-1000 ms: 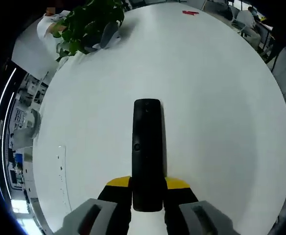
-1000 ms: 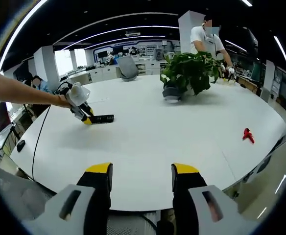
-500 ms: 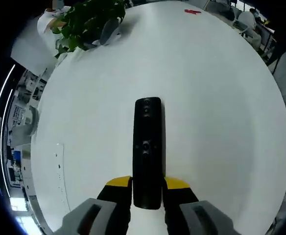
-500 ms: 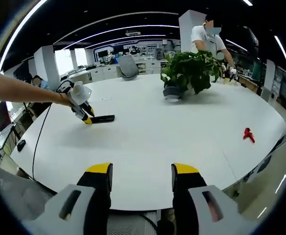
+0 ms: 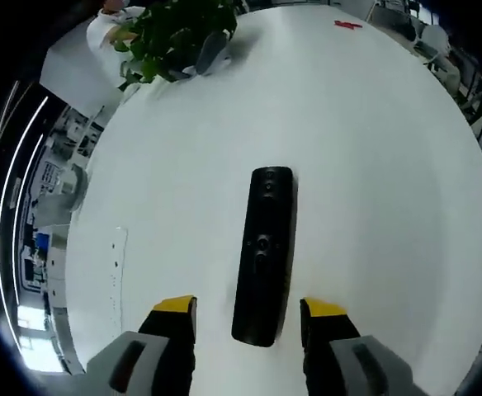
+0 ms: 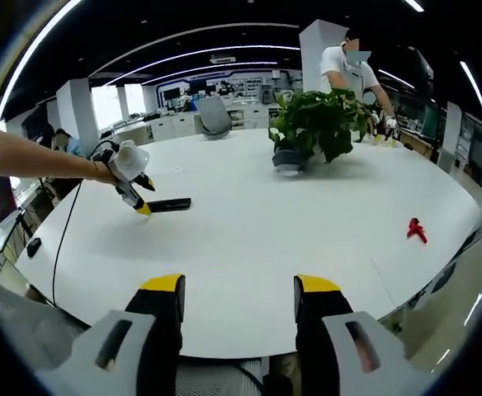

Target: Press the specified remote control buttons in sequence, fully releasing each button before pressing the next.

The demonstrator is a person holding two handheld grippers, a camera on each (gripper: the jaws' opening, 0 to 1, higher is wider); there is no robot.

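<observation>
Black remote (image 5: pixel 263 254) lies free between the left claw's (image 5: pixel 250 308) wide-spread jaws; right claw (image 6: pixel 238 288) gapes empty.

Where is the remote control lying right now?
In the left gripper view the remote control lies flat on the white table, its near end between the open jaws of the left gripper, with the potted plant far beyond it.
</observation>
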